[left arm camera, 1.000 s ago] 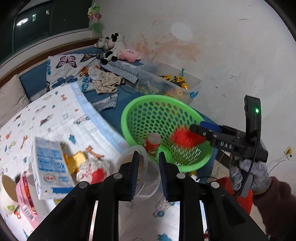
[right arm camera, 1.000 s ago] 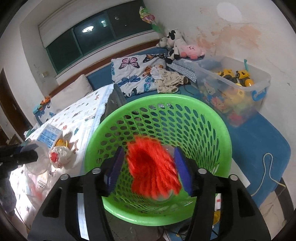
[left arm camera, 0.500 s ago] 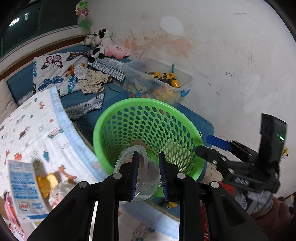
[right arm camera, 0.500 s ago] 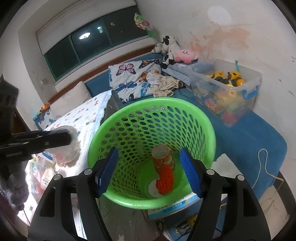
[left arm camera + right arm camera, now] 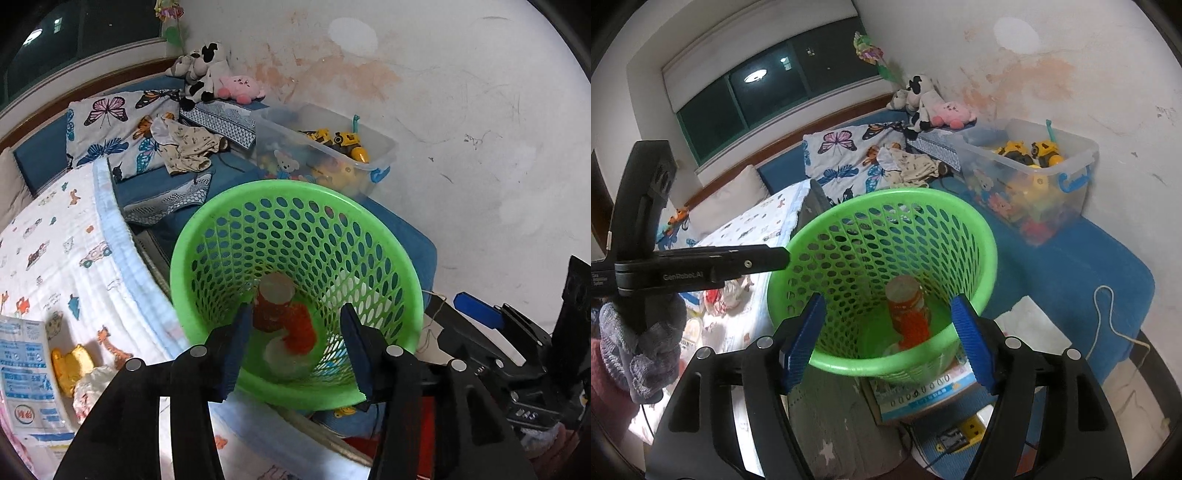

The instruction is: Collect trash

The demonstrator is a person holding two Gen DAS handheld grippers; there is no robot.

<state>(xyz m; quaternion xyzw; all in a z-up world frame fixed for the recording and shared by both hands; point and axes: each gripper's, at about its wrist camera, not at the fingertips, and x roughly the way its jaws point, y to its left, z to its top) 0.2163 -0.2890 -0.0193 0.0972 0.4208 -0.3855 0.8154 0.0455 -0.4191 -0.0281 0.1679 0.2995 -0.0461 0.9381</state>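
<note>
A green perforated basket (image 5: 229, 229) (image 5: 964, 221) stands between the bed and a blue mat. Inside it lie an orange can (image 5: 273, 302) (image 5: 908, 306), a red mesh piece (image 5: 301, 332) and a clear plastic cup (image 5: 284, 360). My left gripper (image 5: 293, 347) is open and empty right over the basket's near rim. My right gripper (image 5: 890, 341) is open and empty at the basket's near side; it also shows in the left wrist view (image 5: 476, 306). The left gripper shows in the right wrist view (image 5: 775, 258) beside the basket's left rim.
More trash lies on the white printed bed sheet (image 5: 55, 251): a blue-white packet (image 5: 26, 373), a yellow wrapper (image 5: 70, 363) and a crumpled white-red wrapper (image 5: 92, 387). A clear toy bin (image 5: 1034, 177), pillows and plush toys (image 5: 923, 99) stand behind. A booklet (image 5: 923, 391) lies under the basket.
My left gripper carried the clear cup from the bed to over the basket, opened, and the cup dropped in. My right gripper let go of the red mesh into the basket and drew back.
</note>
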